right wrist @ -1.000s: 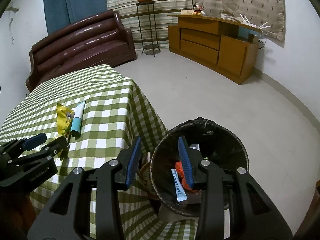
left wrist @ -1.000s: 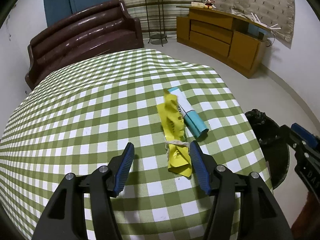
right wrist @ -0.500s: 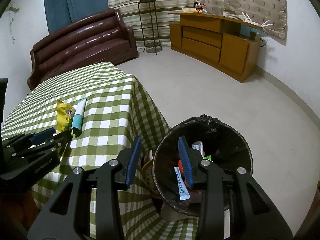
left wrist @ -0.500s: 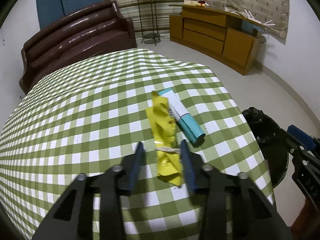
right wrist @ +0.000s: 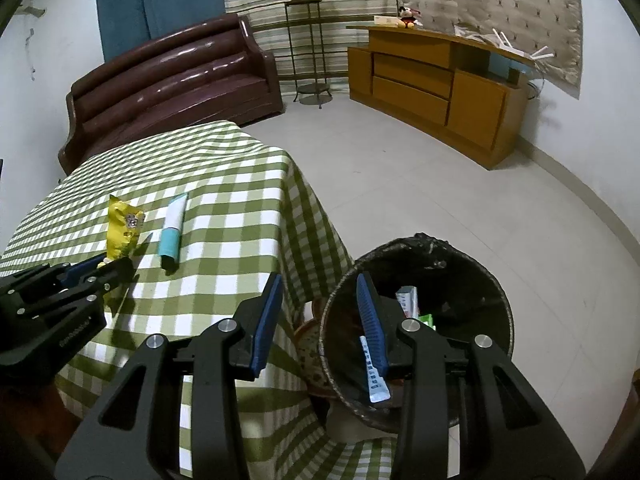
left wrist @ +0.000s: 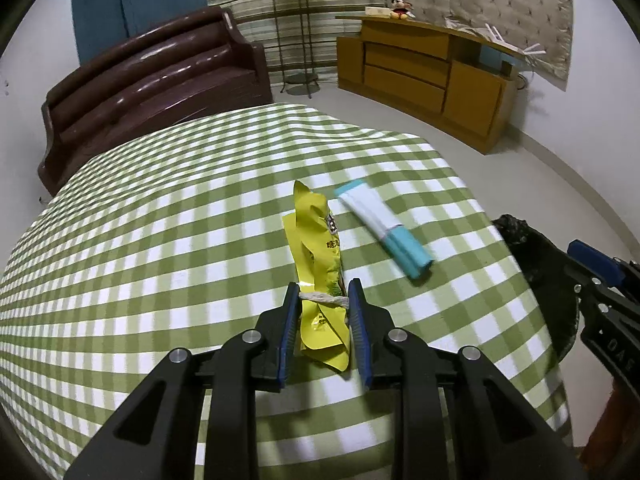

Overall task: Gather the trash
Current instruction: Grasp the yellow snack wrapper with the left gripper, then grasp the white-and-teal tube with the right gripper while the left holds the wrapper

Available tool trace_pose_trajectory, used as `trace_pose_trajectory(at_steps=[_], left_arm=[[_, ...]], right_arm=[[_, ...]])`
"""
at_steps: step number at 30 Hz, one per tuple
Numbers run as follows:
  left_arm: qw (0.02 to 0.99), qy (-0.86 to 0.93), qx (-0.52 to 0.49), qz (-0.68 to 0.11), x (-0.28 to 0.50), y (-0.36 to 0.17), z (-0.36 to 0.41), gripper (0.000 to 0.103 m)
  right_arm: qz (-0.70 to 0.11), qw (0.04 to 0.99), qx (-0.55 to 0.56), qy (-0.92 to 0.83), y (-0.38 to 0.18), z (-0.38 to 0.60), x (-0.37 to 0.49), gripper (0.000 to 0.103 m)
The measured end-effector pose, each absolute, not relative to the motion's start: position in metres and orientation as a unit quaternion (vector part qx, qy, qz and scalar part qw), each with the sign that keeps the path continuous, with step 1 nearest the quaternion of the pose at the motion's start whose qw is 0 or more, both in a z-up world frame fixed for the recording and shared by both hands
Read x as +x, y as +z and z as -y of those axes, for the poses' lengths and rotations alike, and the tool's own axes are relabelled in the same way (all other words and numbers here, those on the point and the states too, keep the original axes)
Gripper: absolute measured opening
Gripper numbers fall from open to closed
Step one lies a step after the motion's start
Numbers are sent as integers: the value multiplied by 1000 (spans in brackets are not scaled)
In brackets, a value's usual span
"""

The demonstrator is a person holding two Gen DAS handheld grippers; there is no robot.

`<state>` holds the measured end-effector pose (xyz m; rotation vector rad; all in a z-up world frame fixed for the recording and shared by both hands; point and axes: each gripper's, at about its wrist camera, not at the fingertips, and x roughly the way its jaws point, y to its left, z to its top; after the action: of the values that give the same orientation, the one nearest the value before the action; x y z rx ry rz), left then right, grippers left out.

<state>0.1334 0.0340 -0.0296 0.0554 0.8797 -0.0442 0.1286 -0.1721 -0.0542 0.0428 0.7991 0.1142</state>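
Observation:
My left gripper (left wrist: 323, 304) is shut on a yellow snack wrapper (left wrist: 318, 248) tied with string, its lower end between the jaws, lifted off the checked table (left wrist: 160, 260). It shows in the right wrist view too (right wrist: 122, 232), with the left gripper (right wrist: 108, 270) below it. A white and teal tube (left wrist: 384, 228) lies on the cloth to the right, also seen in the right wrist view (right wrist: 173, 230). My right gripper (right wrist: 318, 304) is open and empty above the near rim of the black bin (right wrist: 472, 264), which holds several pieces of trash.
The bin (left wrist: 532, 256) stands on the floor off the table's right edge. A brown sofa (left wrist: 152, 80) is behind the table. A wooden cabinet (left wrist: 424, 76) and a plant stand (left wrist: 294, 36) stand at the far wall. Pale tiled floor (right wrist: 420, 184) lies beyond.
My left gripper has closed on the yellow wrapper and raised it upright off the cloth. The right gripper has stayed open above the bin.

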Motion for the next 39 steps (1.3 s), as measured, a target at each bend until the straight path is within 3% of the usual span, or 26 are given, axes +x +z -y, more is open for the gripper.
trace_pose_trajectory(at_steps=[28, 39], left_arm=[[900, 98, -32, -424, 110, -30, -197, 26], [894, 112, -47, -431, 111, -37, -223, 26]], right_arm=[[-406, 905, -37, 120, -47, 52, 173, 38], [-432, 894, -62, 104, -59, 35, 196, 38]])
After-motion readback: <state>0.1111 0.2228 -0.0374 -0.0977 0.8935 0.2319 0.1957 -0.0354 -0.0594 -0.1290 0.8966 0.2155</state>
